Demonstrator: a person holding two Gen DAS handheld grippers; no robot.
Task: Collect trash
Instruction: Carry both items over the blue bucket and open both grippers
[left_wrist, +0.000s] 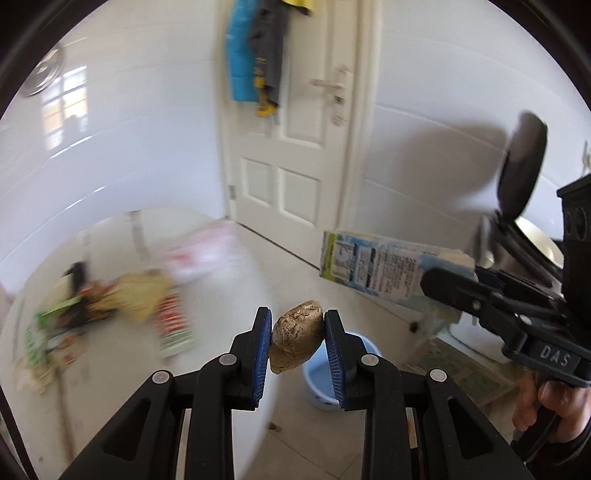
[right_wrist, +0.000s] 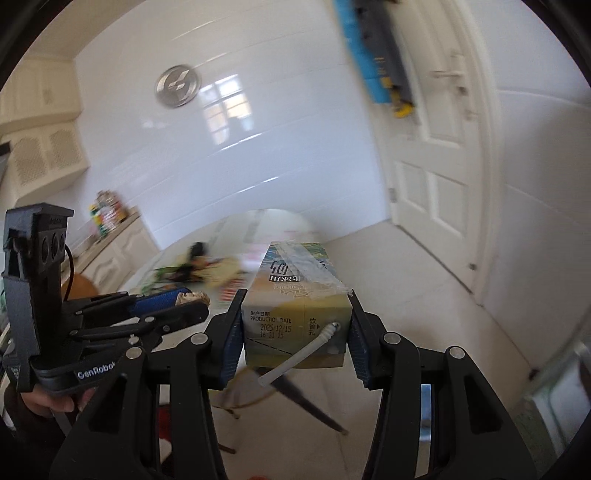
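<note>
My left gripper (left_wrist: 297, 341) is shut on a crumpled brown paper ball (left_wrist: 295, 338), held in the air between its blue pads. My right gripper (right_wrist: 295, 334) is shut on a milk carton (right_wrist: 295, 306) whose white bent straw (right_wrist: 299, 352) sticks out of its end. In the left wrist view the carton (left_wrist: 380, 269) and the right gripper (left_wrist: 448, 286) show at the right, with a hand below. In the right wrist view the left gripper (right_wrist: 192, 299) with the paper ball (right_wrist: 192, 296) shows at the left. A light blue bin (left_wrist: 317, 373) stands on the floor under the left fingers.
A white round table (left_wrist: 110, 266) at the left carries blurred wrappers and packets (left_wrist: 110, 306). A white door (left_wrist: 295, 122) with hanging clothes stands ahead. A dark chair (left_wrist: 521, 166) is at the right. Low cabinets (right_wrist: 110, 254) line the left wall.
</note>
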